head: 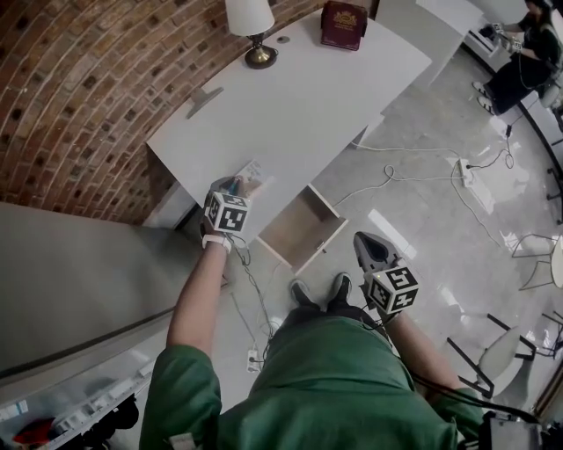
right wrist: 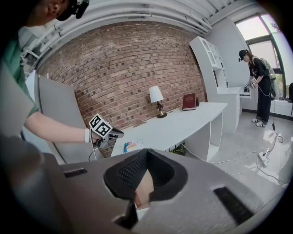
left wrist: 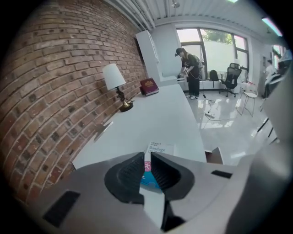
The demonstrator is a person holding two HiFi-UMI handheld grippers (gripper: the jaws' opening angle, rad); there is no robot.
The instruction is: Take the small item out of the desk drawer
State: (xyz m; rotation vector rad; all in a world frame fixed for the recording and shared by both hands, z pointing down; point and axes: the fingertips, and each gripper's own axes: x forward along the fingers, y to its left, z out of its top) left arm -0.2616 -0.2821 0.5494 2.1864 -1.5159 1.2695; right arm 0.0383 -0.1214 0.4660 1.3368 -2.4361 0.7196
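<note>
Left gripper [head: 232, 185]: jaws pressed almost together, hovering over the bandage packet [head: 255, 177], which lies on the desk [head: 299, 105] corner, out of the open drawer [head: 299, 230]. We judge: lift away straight, no dragging toward the edge. Right gripper [head: 365, 239] closed, empty. Lamp [head: 251, 31] and book [head: 344, 24] well apart; nothing obstructs.

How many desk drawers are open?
1. The open drawer sticks out under the desk's near edge, beside the left claw, which pinches a bandage packet on the desktop. Shut drawers may be hidden beneath.
</note>
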